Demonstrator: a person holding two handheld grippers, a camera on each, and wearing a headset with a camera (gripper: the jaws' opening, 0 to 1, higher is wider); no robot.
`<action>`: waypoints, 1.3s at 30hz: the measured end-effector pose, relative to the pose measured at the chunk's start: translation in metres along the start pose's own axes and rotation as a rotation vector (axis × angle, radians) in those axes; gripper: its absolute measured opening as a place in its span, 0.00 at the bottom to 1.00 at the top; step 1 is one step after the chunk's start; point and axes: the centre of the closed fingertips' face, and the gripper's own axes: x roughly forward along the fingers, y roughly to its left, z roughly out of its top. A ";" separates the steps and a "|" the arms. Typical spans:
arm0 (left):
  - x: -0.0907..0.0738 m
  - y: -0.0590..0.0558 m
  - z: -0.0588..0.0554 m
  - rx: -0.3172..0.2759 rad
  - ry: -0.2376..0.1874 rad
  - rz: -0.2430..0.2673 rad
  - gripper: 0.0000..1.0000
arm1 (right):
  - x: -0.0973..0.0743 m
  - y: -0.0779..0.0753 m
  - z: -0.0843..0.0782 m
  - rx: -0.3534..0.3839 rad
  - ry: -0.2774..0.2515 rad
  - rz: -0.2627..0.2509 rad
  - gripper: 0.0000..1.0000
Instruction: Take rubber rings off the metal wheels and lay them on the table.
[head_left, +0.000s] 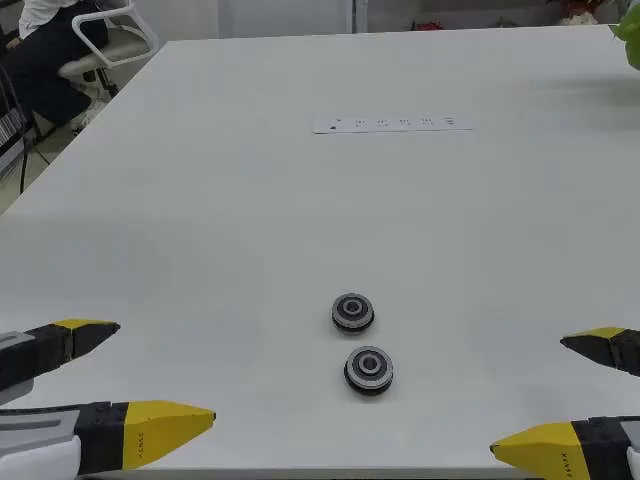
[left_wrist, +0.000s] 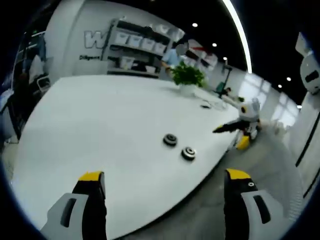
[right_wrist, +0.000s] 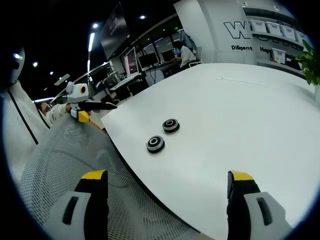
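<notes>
With the far wheel (head_left: 352, 312) and near wheel (head_left: 369, 369) lying flat near the front edge of the desk (head_left: 300, 200), rubber rings on, and the left hand-held gripper (head_left: 165, 370) and right hand-held gripper (head_left: 527, 396) both jaws-apart at either side, prying a ring off an unclamped wheel could push it over that edge.

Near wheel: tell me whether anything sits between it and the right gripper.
Nothing visible does. Bare table lies between the near wheel and the open right gripper; the far wheel sits beyond, off that line.
</notes>
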 end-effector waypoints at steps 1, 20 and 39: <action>0.000 0.000 0.000 -0.001 -0.001 -0.002 1.00 | 0.000 0.000 0.000 -0.001 0.001 -0.001 0.93; 0.000 0.000 -0.003 0.004 0.023 0.002 0.98 | 0.002 0.011 0.007 0.049 -0.037 0.050 0.91; -0.006 -0.005 0.014 0.058 -0.049 0.015 0.94 | 0.000 0.009 0.012 0.034 -0.077 0.052 0.92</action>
